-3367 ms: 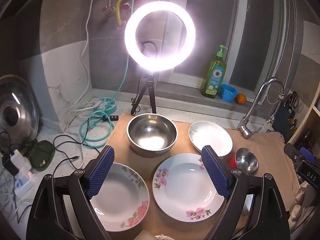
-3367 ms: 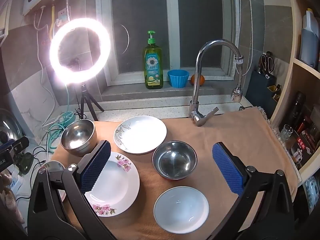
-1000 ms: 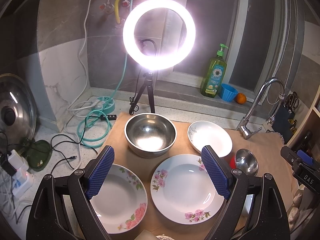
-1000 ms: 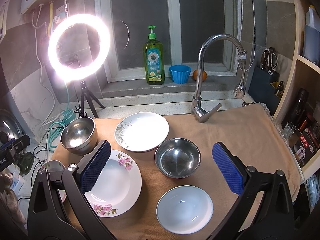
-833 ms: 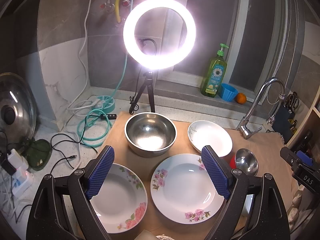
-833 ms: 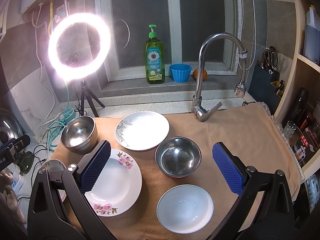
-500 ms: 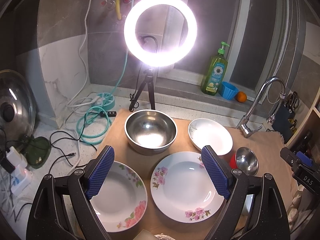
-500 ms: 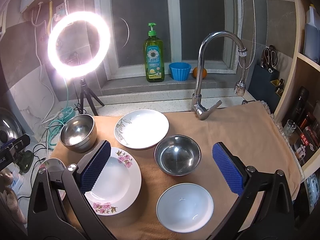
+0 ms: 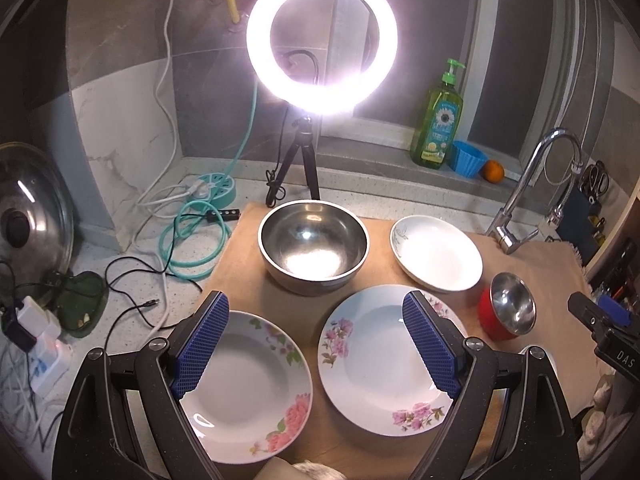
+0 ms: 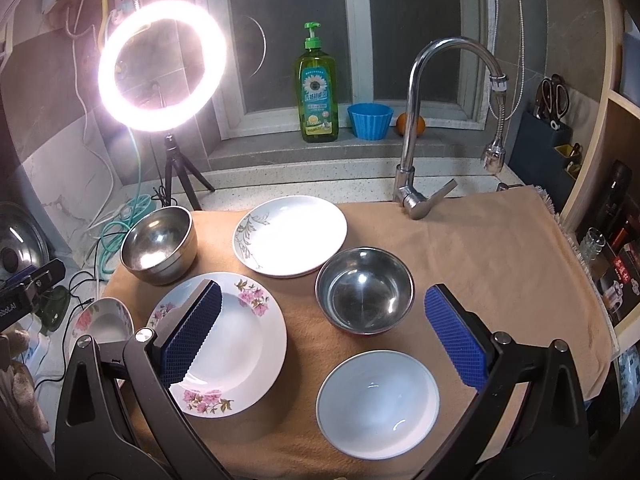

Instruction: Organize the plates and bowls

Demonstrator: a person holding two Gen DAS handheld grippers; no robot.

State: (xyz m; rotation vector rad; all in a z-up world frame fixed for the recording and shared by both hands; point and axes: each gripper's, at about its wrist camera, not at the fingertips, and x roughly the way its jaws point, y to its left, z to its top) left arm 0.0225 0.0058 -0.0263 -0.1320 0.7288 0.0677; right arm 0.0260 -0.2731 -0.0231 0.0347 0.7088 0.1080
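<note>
Nothing is stacked yet: on the cloth-covered bench point(image 10: 480, 248) two floral plates point(image 9: 384, 360) lie side by side at the front, a leaf-patterned plate point(image 10: 290, 236) and a big steel bowl point(image 9: 314, 246) sit behind, and a small steel bowl point(image 10: 364, 294) and white bowl point(image 10: 378, 402) stand to the right. The left hand-held gripper point(image 9: 316, 350) and right hand-held gripper point(image 10: 320, 340) both hover above, jaws wide, holding nothing. I'd say sorting is only starting; next, one must drop to a plate's rim and pinch it.

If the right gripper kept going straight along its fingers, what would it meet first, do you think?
Most likely the small steel bowl, which sits between the open fingers of the right gripper just ahead. The white bowl lies nearer but lower, so depth is uncertain.
</note>
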